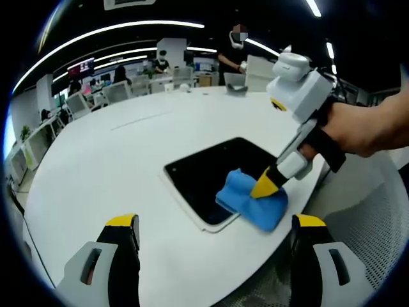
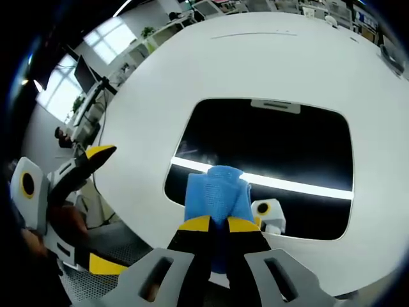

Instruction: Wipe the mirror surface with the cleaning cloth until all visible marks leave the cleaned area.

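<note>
My right tongs (image 2: 218, 224) are clamped on the blue cleaning cloth (image 2: 216, 192), jaws drawn together with the fabric bunched between their yellow tips; the cloth rests on the near part of the mirror (image 2: 275, 144), close to its near edge. In the left gripper view I see those same tongs (image 1: 263, 187) come in from the right, held by my hand (image 1: 358, 128), their yellow tip pressing into the cloth (image 1: 252, 201) at the near right corner of the mirror (image 1: 211, 169); part of the cloth spills over the mirror's pale rim onto the white table (image 1: 115, 153). My left tongs (image 1: 217, 227) hang open above the table's near edge, jaws well apart and gripping nothing; they also show at the left of the right gripper view (image 2: 83, 211). The dark glass reflects a bright ceiling light strip (image 2: 294, 184); people (image 1: 233, 45) stand at desks far beyond the table.
</note>
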The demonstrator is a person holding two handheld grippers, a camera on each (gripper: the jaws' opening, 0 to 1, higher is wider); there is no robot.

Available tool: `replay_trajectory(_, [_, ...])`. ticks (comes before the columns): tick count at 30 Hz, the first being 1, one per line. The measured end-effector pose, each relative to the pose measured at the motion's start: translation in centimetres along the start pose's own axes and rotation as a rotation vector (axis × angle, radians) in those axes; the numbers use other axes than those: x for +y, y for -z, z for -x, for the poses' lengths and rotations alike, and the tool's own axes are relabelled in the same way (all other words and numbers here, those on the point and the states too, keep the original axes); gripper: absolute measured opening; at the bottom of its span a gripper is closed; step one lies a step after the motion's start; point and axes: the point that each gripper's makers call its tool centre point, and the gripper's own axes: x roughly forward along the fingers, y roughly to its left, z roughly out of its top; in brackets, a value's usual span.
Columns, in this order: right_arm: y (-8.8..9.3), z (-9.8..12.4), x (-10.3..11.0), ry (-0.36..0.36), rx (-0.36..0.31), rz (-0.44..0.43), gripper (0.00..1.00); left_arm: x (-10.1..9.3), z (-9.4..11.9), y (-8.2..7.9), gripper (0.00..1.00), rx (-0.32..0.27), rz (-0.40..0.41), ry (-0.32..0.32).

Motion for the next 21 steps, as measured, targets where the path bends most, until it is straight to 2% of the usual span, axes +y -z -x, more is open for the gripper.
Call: replay_trajectory(21, [0.2,0.4,-1.1,0.010,0.019,-0.004,0.02,0.0,0.0,0.0,0.99,-0.002,0.009,0.004])
